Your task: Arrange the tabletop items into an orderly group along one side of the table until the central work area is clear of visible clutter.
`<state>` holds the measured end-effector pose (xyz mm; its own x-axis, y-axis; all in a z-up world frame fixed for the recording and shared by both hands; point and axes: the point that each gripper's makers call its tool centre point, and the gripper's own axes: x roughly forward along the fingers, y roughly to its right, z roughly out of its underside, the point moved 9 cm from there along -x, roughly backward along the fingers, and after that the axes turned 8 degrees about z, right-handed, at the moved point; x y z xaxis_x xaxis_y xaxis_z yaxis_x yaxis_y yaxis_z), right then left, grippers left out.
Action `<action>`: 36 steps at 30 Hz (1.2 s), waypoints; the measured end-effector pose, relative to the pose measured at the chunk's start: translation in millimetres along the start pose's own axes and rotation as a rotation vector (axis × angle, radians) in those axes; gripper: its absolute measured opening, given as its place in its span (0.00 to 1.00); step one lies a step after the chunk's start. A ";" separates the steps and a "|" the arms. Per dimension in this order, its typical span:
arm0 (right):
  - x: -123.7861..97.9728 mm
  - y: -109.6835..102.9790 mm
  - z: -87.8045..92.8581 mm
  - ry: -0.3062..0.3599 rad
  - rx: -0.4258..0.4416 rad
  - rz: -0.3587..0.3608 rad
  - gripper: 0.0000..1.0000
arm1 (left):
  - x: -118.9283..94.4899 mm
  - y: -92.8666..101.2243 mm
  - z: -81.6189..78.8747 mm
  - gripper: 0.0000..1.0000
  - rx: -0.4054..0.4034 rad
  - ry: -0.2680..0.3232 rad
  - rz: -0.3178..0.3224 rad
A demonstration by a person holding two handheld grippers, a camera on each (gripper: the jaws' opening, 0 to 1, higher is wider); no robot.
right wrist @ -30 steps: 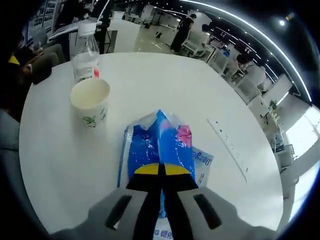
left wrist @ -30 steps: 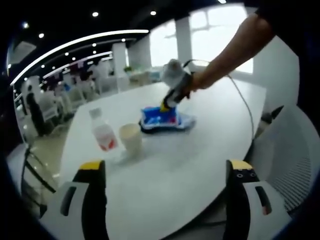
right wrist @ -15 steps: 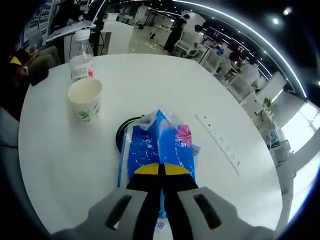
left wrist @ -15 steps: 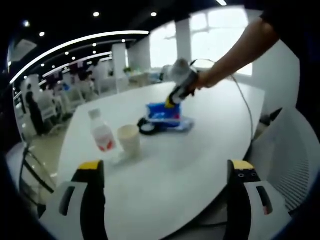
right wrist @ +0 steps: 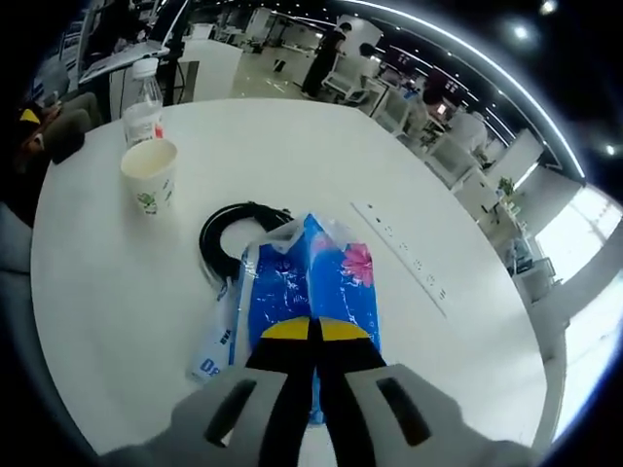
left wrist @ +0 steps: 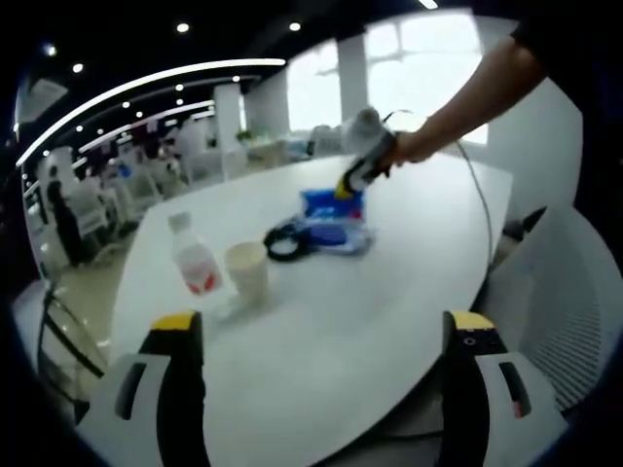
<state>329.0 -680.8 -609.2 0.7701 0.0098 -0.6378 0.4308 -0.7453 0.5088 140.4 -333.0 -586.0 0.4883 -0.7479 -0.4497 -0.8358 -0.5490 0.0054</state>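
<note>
above table [right wrist: 467, 175], right gripper [right wrist: 312, 331] gripping tissue pack [right wrist: 311, 292]

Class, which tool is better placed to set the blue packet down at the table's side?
Right. The right tool is shut on the blue packet, lifted off the table. The left tool is open, hanging back at the near edge.
</note>
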 end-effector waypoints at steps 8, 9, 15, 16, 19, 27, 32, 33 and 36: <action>-6.4 15.3 17.4 -0.018 0.012 0.028 0.00 | 0.5 0.4 0.0 1.00 0.001 -0.004 0.004; -7.1 17.5 20.3 -0.020 0.019 0.033 0.00 | 0.5 0.5 -0.2 1.00 0.001 -0.003 0.004; -9.6 24.7 34.2 -0.037 0.039 0.048 0.00 | 1.1 0.9 -0.2 1.00 0.001 -0.006 0.006; -10.5 26.3 37.2 -0.042 0.045 0.050 0.00 | 1.3 1.0 0.1 1.00 0.001 -0.010 0.006; -12.2 30.4 44.8 -0.052 0.058 0.058 0.00 | 1.6 1.6 0.1 1.00 0.003 -0.014 0.007; -16.1 40.2 63.7 -0.076 0.098 0.079 0.00 | 2.9 2.7 1.2 1.00 0.008 -0.030 0.017; -19.5 45.8 76.1 -0.094 0.128 0.096 0.00 | 3.1 2.4 2.1 1.00 0.009 -0.033 0.019; -20.4 47.0 80.1 -0.101 0.135 0.098 0.00 | 3.1 2.4 2.3 1.00 0.009 -0.033 0.020; -22.9 49.2 88.3 -0.114 0.156 0.108 0.00 | 3.0 2.5 2.6 1.00 0.009 -0.034 0.021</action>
<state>291.0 -776.5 -620.7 0.7456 -0.1447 -0.6505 0.2638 -0.8323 0.4875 139.1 -335.7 -589.7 0.4618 -0.7462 -0.4794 -0.8481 -0.5298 0.0077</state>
